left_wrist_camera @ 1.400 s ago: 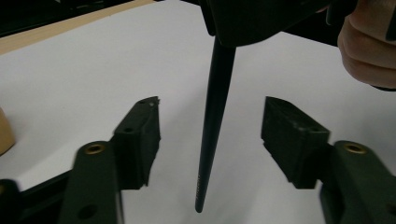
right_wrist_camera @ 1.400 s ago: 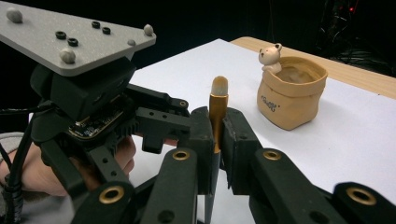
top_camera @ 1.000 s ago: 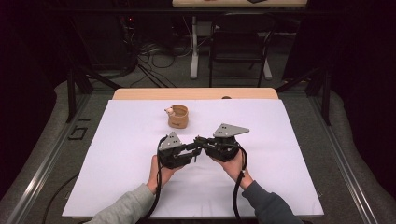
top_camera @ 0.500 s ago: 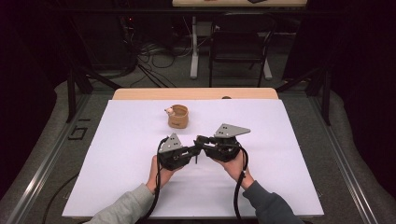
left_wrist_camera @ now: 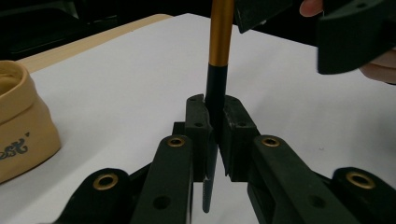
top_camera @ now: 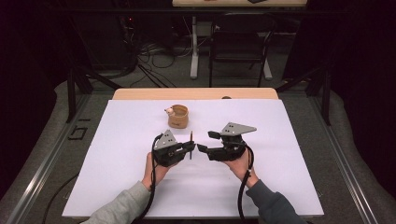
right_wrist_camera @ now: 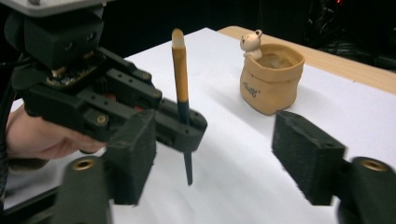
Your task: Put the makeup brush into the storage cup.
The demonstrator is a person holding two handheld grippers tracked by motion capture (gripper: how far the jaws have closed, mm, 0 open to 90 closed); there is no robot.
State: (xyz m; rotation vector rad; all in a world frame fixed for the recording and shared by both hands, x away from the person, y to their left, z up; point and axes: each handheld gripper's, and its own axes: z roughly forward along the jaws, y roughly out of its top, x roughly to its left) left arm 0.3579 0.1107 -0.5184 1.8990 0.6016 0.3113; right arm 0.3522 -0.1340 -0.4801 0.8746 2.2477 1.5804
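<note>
The left gripper [top_camera: 190, 148] was clamped on the black section of an upright pen [right_wrist_camera: 181, 100] above the white table [top_camera: 289, 154], while the right gripper [top_camera: 202, 141], jaws spread apart, faced it from just beside.

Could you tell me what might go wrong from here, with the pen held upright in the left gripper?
The left gripper pinches the pen low on its dark end, so the long orange part could tilt or slip. The right gripper is open close beside it and might knock it. A drop could send the pen rolling on the white table, short of the pouch.
</note>
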